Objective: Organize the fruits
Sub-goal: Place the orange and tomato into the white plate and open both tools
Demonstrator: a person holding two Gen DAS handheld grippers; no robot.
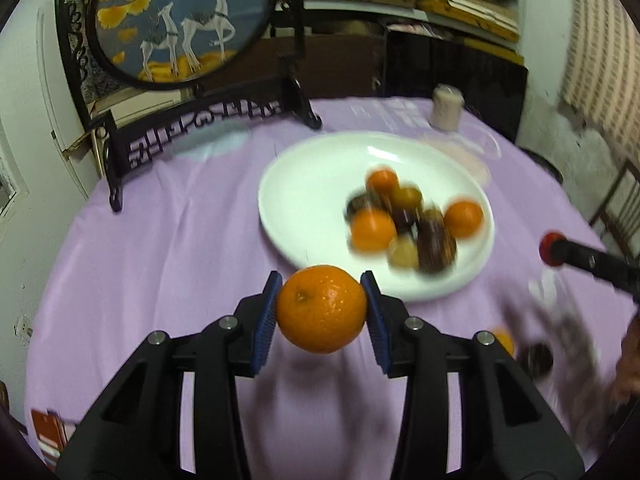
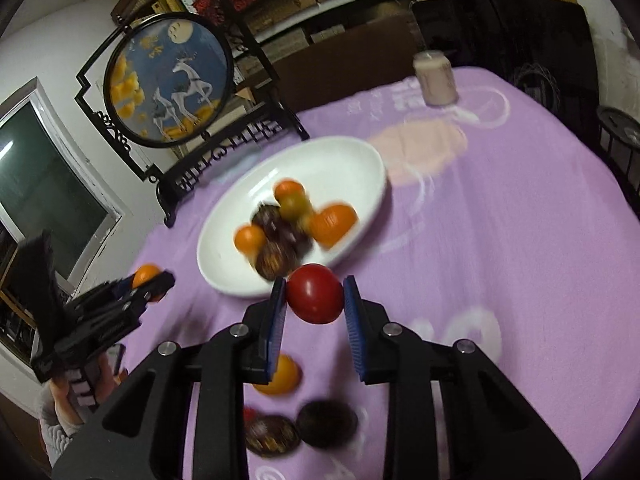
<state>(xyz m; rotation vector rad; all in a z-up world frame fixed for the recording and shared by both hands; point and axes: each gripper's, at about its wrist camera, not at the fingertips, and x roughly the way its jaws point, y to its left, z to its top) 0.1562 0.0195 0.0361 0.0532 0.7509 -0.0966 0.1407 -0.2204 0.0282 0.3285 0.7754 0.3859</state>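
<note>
Both hands are mid-carry toward the white plate [image 1: 304, 184] on the table. The left gripper [image 1: 322, 308] has its fingers closed on an orange [image 1: 322, 314]; the right gripper [image 2: 315, 300] pinches a red tomato [image 2: 315, 299] (both lifted off the cloth). Next, I judge, each must reach over the plate and let go gently beside the piled fruit [image 2: 292, 228].

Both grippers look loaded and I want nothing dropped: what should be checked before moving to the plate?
1. Left gripper clamped on the orange: ok.
2. Right gripper clamped on the red fruit: ok.
3. White plate has bare room on its left side: ok.
4. Fruit pile on plate stable: cannot tell, blurred.
5. Loose fruit on the purple tablecloth still waiting: not ok.
</note>
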